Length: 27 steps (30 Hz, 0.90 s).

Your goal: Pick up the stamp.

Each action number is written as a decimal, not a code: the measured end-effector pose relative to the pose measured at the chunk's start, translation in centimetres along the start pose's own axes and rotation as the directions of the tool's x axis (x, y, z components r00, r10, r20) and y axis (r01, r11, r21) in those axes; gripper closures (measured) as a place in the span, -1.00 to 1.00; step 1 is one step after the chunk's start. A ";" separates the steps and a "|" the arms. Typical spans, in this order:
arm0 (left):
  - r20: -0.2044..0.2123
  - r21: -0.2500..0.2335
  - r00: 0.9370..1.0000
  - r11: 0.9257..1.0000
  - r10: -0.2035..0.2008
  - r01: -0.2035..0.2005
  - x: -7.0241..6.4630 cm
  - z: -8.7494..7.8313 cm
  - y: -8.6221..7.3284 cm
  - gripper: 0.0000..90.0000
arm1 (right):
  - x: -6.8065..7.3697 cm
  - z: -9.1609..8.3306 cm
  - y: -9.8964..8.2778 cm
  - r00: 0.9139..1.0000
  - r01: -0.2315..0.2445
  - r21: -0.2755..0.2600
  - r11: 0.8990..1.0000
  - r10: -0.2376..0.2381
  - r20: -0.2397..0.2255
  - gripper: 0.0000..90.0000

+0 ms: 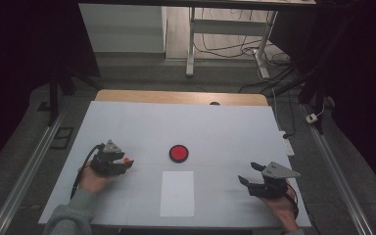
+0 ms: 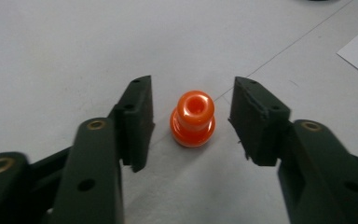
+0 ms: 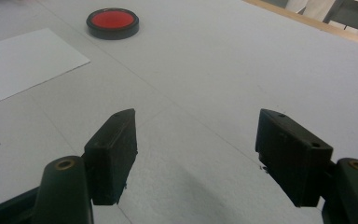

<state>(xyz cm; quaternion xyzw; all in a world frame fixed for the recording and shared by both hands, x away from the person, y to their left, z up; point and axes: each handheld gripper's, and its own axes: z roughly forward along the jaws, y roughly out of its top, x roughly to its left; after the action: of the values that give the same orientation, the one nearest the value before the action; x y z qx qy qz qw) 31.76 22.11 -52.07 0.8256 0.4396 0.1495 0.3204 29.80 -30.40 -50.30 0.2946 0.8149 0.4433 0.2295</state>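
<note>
Orange peg (image 2: pixel 192 117) being stood upright on worktop (image 1: pixel 225 132), bracketed untouched by left claw (image 2: pixel 192 116) for gripping; right claw (image 3: pixel 196 158) being held apart, idle at 5 o'clock

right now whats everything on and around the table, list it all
small glossy orange plastic peg: one, orange, upright on the mat between the left gripper's fingers, not touched
round red disc with black rim: one, red and black, mat centre
white rectangular paper sheet: one, white, just nearer than the disc
pale grey table mat: one, grey, covering the wooden table
white-legged desk frame: one, white, on the floor beyond
left gripper: one, black, open around the peg
right gripper: one, black, open, nothing between its fingers
hands: two, at the near edge
</note>
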 end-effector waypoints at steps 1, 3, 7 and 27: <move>0.003 -0.002 1.000 1.000 0.000 0.000 0.0 0.0 0.0 0.19 | 0.0 0.0 0.0 1.000 -0.001 0.000 1.000 0.001 0.001 -0.36; 0.004 -0.006 1.000 1.000 0.001 -0.001 0.1 0.1 -0.1 0.22 | 0.0 0.0 0.0 1.000 -0.001 -0.001 1.000 0.001 0.002 -0.36; 0.009 -0.002 1.000 1.000 0.006 -0.006 0.0 0.3 -0.1 0.30 | 0.0 0.0 0.0 1.000 0.002 -0.005 1.000 -0.002 0.002 -0.36; 0.001 0.013 1.000 1.000 0.024 -0.024 0.0 0.4 -0.1 0.61 | 0.0 0.0 0.0 1.000 0.001 -0.001 1.000 -0.001 0.005 -0.35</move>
<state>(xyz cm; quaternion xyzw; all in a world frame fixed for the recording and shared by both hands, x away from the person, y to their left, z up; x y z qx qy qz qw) 31.87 21.97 -52.48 0.8329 0.4305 0.1501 0.3137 29.80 -30.39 -50.33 0.2950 0.8143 0.4429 0.2318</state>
